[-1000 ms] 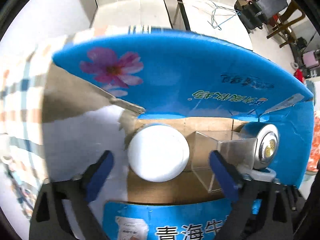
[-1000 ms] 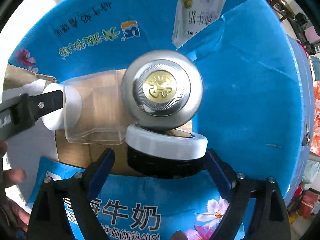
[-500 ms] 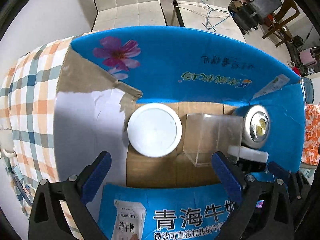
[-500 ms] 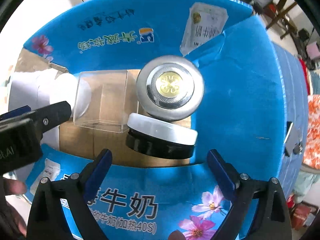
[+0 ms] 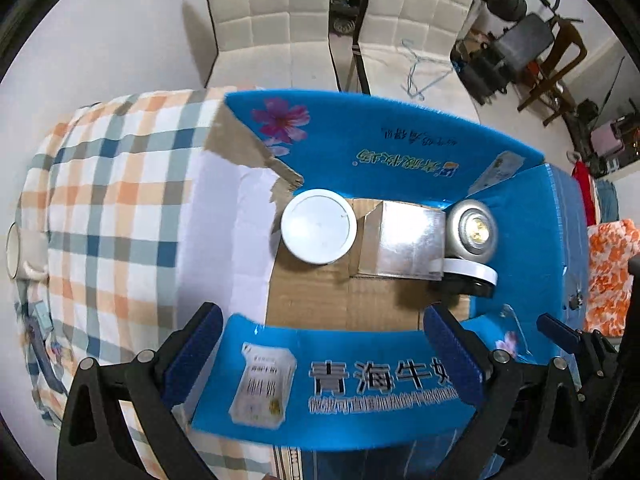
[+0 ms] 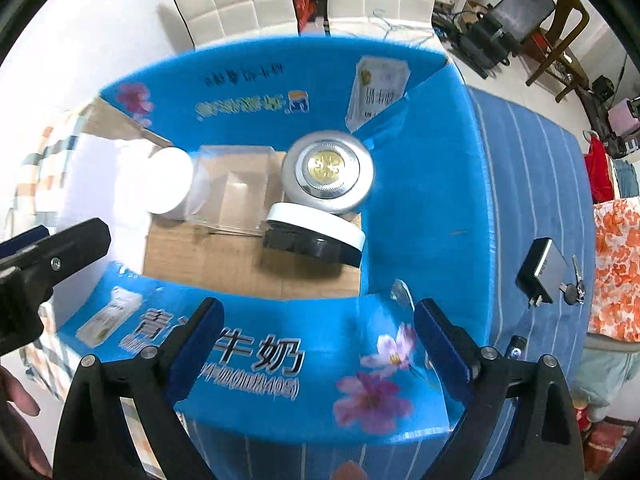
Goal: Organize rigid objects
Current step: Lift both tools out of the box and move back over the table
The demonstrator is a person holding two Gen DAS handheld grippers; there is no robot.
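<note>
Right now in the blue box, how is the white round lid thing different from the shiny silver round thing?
The white round container has a plain, flat white top, while the silver round tin is shiny metal with a gold patterned middle. The white container sits at one end of the row, beside the clear plastic box; the silver tin sits at the other end, against the blue wall, with a black jar in front. Both are round and sit on the cardboard floor.
</note>
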